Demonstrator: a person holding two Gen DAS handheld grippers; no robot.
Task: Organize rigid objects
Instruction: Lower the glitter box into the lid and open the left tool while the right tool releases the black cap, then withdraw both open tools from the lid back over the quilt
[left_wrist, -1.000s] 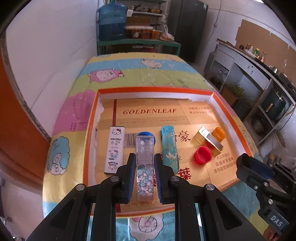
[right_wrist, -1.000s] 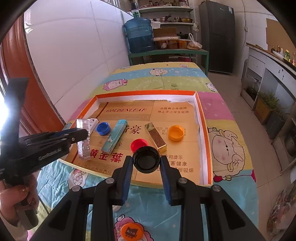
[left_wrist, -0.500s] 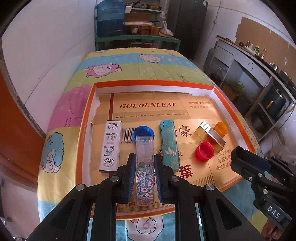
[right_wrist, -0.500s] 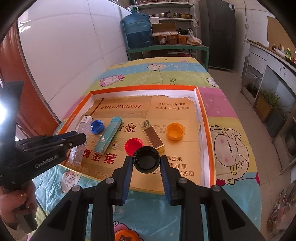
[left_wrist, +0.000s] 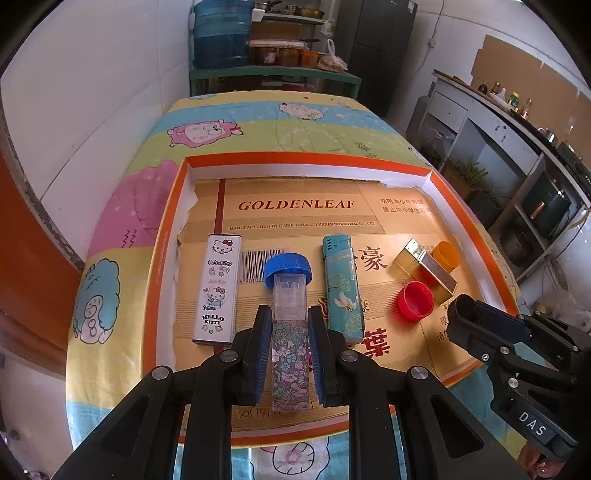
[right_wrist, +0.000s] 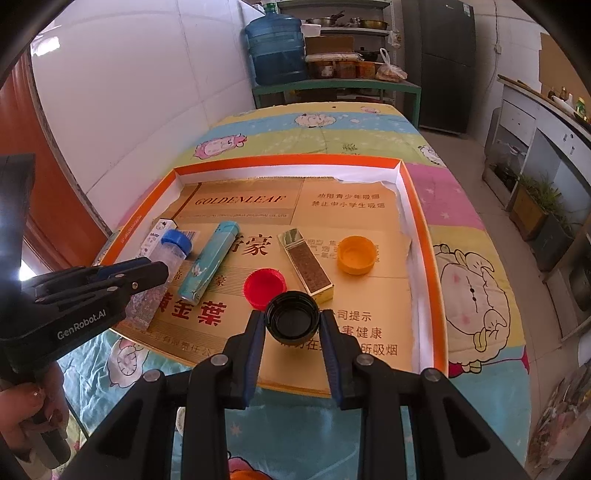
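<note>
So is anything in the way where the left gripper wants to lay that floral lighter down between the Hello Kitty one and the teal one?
Yes: the blue bottle cap lies at the far end of that gap, right at the floral lighter's clear top. The Hello Kitty lighter and teal lighter flank the slot; nearer the left gripper it looks free.

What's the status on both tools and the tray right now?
Left tool shut on floral lighter, low over tray. Right tool shut on black cap. Blue cap sits just ahead of floral lighter.
</note>
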